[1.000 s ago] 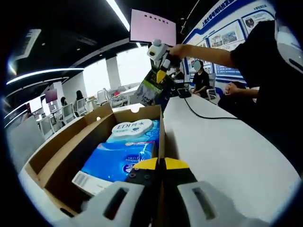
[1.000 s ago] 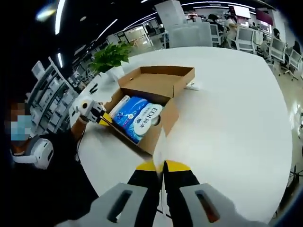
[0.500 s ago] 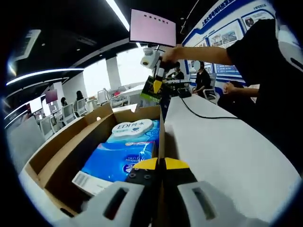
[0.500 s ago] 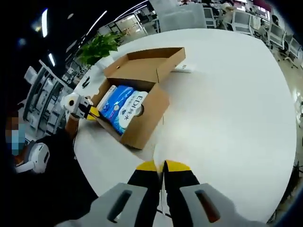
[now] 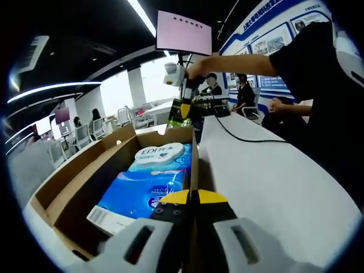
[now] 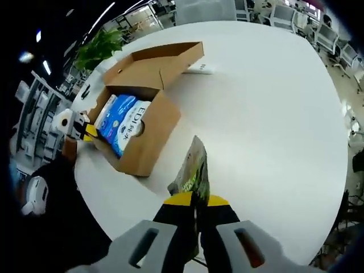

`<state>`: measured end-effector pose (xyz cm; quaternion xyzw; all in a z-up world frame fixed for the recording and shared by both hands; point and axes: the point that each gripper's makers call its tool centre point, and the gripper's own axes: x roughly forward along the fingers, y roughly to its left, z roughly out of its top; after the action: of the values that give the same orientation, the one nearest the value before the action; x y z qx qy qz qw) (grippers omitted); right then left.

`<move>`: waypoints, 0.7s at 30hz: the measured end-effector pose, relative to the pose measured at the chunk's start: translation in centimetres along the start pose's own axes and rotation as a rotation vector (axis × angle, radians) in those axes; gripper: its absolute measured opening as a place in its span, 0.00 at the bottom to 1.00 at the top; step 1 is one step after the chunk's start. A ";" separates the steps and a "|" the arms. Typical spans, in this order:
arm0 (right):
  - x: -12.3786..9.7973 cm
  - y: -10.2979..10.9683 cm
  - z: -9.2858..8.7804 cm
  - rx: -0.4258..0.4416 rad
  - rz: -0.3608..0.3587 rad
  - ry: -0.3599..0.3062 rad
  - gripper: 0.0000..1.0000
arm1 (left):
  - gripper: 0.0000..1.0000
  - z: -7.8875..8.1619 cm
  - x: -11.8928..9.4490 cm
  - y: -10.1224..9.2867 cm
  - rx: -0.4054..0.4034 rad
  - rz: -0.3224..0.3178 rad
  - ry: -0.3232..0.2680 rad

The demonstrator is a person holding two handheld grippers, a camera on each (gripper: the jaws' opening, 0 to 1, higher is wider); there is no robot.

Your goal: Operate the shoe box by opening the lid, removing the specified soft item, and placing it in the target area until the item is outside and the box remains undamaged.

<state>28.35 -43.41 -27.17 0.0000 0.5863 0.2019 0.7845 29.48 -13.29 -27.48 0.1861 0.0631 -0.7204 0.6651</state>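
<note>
cardboard shoe box lies open; right claw pinches a green packet, left claw pressed together on the box wall.

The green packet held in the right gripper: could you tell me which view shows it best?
The right gripper view: the green packet stands close up, pinched between the right gripper fingers above the white table. The left gripper view shows it small and distant, hanging beyond the box.

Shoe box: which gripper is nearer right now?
Left. The left gripper is shut on the shoe box side wall at its near edge. The right gripper is shut on a green packet, lifted clear above the white table.
</note>
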 end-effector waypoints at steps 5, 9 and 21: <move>0.5 -0.8 0.3 0.011 -0.004 0.012 0.00 | 0.03 0.0 0.0 0.0 0.002 0.001 0.001; 0.8 -1.3 0.1 -0.013 -0.029 0.033 0.00 | 0.03 -0.1 0.0 0.1 0.003 0.001 0.002; 2.4 1.1 -1.1 -0.014 -0.034 0.041 0.00 | 0.03 -0.1 0.0 0.0 0.006 0.002 0.004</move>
<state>27.59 -41.90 -29.48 -0.0195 0.6009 0.1924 0.7756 29.50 -13.28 -27.57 0.1896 0.0618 -0.7196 0.6651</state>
